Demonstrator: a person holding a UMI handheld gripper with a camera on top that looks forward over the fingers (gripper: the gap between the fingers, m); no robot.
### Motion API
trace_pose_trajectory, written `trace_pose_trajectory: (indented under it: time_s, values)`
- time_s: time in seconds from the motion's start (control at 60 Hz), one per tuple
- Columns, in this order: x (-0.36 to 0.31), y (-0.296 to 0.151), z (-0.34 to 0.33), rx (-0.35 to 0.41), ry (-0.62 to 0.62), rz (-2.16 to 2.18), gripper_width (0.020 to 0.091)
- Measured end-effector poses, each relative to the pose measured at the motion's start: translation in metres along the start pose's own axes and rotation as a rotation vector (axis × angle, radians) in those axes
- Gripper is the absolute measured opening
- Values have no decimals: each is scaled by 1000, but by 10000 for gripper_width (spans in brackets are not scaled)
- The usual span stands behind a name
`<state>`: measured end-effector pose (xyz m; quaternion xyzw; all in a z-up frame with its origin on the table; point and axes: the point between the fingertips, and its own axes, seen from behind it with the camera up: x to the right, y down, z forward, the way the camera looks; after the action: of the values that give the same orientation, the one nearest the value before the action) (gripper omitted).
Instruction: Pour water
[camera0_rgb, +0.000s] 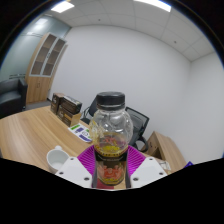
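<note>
1. Clear bottle (110, 135) with black cap (110, 100), upright between the two purple pads (110, 158), raised above the wooden bench (35, 130).
2. Jaws clenched on the bottle's lower body, by the look of it.
3. White cup (58, 157) just left of the gripper (110, 172), low on the bench; probably the pouring target.
4. Cap seemingly on; likely in need of removing before any water flows.
5. For a clean pour: firm grip, bottle mouth brought over the cup, slow tilt.
6. Count: one bottle, one cap, one cup, two pads, one wooden cabinet (46, 65) beyond.
</note>
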<state>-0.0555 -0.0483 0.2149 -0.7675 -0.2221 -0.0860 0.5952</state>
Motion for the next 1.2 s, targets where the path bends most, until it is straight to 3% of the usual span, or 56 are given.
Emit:
trace_pose_trajectory:
  time_s: [0.417,0.45,0.533,0.667,0.7,0.75,0.8,0.85,1.2]
  values:
    - [1,134,60,-108,-114,423,391]
    - [3,128,59,-69,-108,422,397]
    - [2,131,58,-58,-102,415,420]
    - [1,135,58,-101,-103,433,539]
    - [2,141,56,-139,-100,436,638]
    - [0,144,48,-175,-102,445,872]
    - [1,145,36,-201,-87,453,834]
    - [3,143,19,-222,-68,451,859]
    - [-20,82,-184,-295,100,405,854]
